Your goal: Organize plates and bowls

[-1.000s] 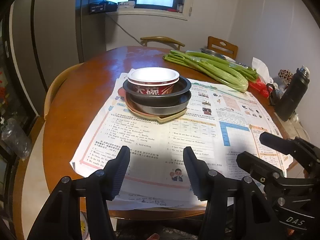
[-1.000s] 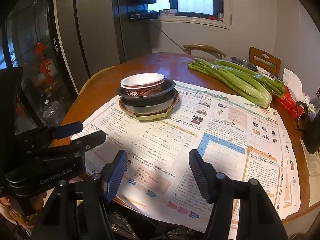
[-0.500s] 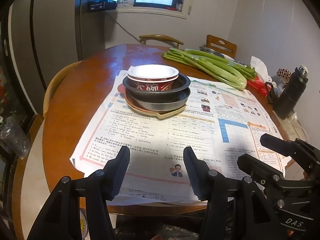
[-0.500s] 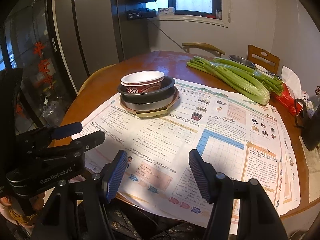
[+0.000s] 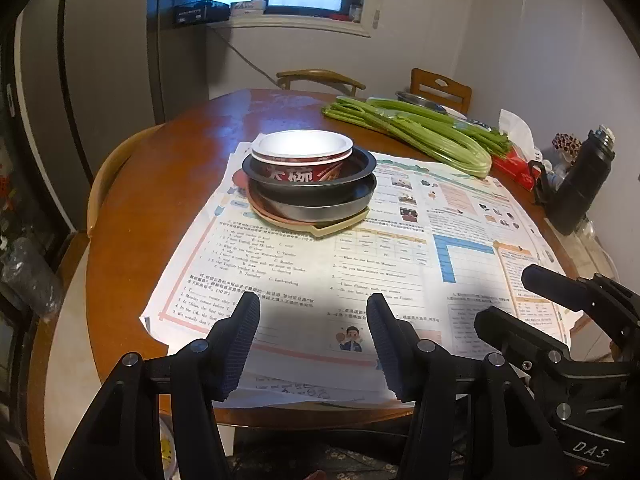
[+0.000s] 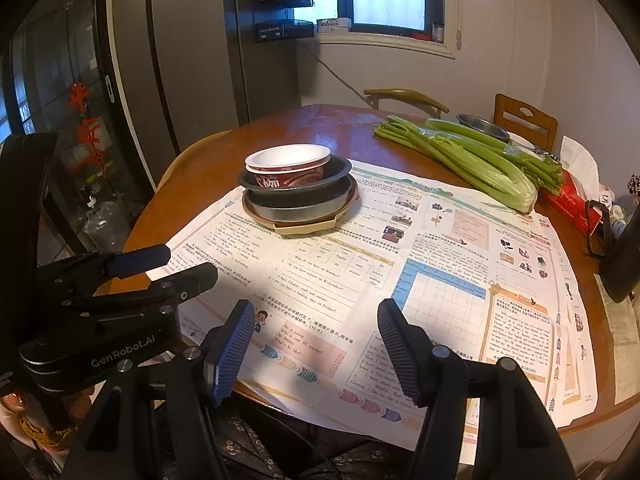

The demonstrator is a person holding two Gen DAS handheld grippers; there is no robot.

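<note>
A stack of dishes stands on newspaper on the round wooden table [image 5: 168, 184]. A red and white paper bowl [image 5: 303, 157] [image 6: 286, 166] sits on top, in a dark metal bowl [image 5: 360, 166] [image 6: 340, 172], over a steel dish [image 5: 320, 212] [image 6: 296, 212], on a tan plate [image 5: 332, 229] [image 6: 304, 227]. My left gripper [image 5: 312, 320] is open and empty, near the table's front edge, well short of the stack. My right gripper [image 6: 316, 328] is open and empty beside it. Each gripper shows in the other's view: the right [image 5: 532, 296], the left [image 6: 168, 268].
Celery stalks [image 5: 412, 136] [image 6: 468, 156] lie at the back right, by a steel bowl [image 6: 482, 126] and a red packet [image 5: 516, 168]. A black flask [image 5: 580, 184] stands at the right edge. Chairs [image 5: 440, 88] ring the table. Newspaper [image 6: 440, 280] covers the near half.
Both grippers have pulled back slightly from the table, so the stack looks a little farther away. Both stay open and empty. The dishes have not moved.
</note>
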